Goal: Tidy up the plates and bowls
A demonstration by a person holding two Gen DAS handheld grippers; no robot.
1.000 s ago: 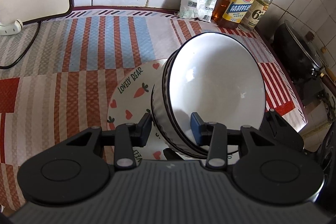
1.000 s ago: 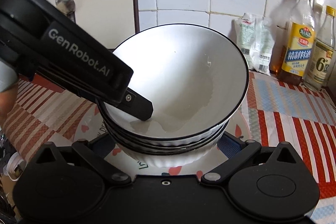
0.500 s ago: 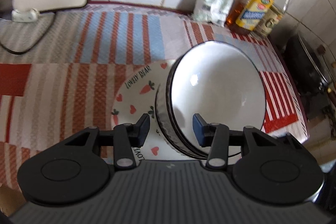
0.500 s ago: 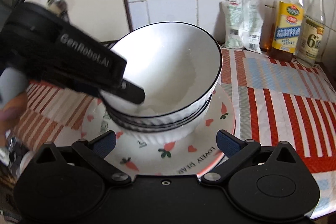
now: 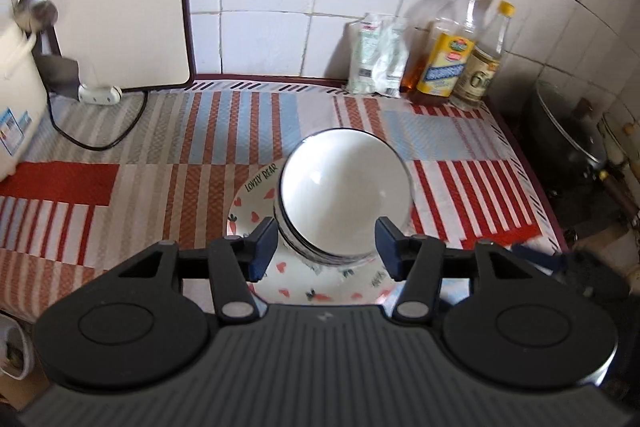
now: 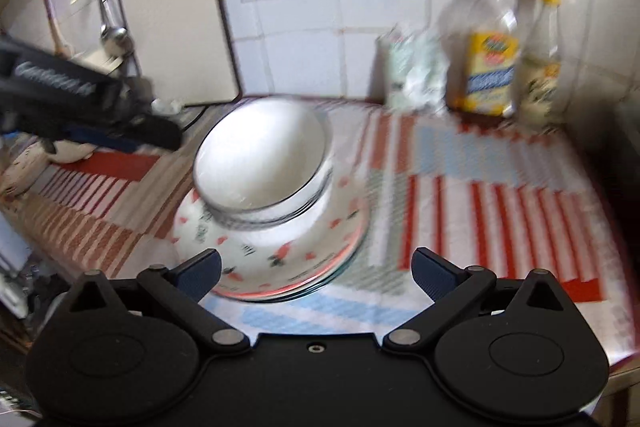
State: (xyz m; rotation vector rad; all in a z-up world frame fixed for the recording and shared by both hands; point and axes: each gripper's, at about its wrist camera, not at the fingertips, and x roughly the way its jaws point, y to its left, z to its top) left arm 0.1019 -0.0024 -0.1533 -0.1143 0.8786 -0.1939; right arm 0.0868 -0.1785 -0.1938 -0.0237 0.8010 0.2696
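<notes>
Several nested white bowls [image 5: 344, 195] with dark rims sit on a stack of carrot-printed plates [image 5: 256, 203] on the striped counter mat [image 5: 160, 147]. The left gripper [image 5: 326, 247] hovers above them, its jaws opening and pressing on nothing; its body hides the plates' near edge. The right gripper [image 6: 316, 273] stands with jaws spread wide and empty, near the plates' edge. The right wrist view is motion-blurred: bottle labels [image 6: 490, 67] are unreadable, and how many bowls or plates are stacked cannot be told. The pot [image 5: 568, 131] at right is dark and indistinct.
</notes>
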